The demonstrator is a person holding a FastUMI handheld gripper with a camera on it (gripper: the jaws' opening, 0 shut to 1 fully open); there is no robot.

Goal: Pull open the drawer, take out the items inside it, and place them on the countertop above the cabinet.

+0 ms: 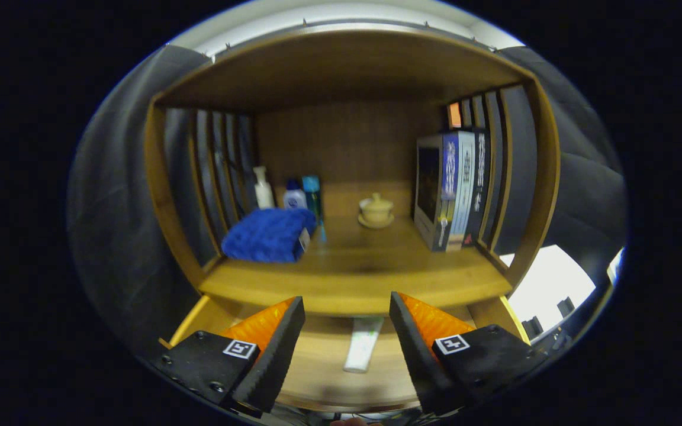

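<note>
Below, gripper (347, 322) fingers spread over flat pale tube (363, 349) in wooden drawer (323, 367).

dim, warm | light from above | fisheye bending at edges | slight blur throughout

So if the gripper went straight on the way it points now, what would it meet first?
Probably the front edge of the countertop, just beyond the open gripper. The tube in the drawer lies lower, between the fingers. Depth is unclear.

Smooth, satin wood forms the cabinet (347, 278) and drawer (323, 361); the towel (267, 234) is nubby cloth, the books (453, 189) glossy paper.
</note>
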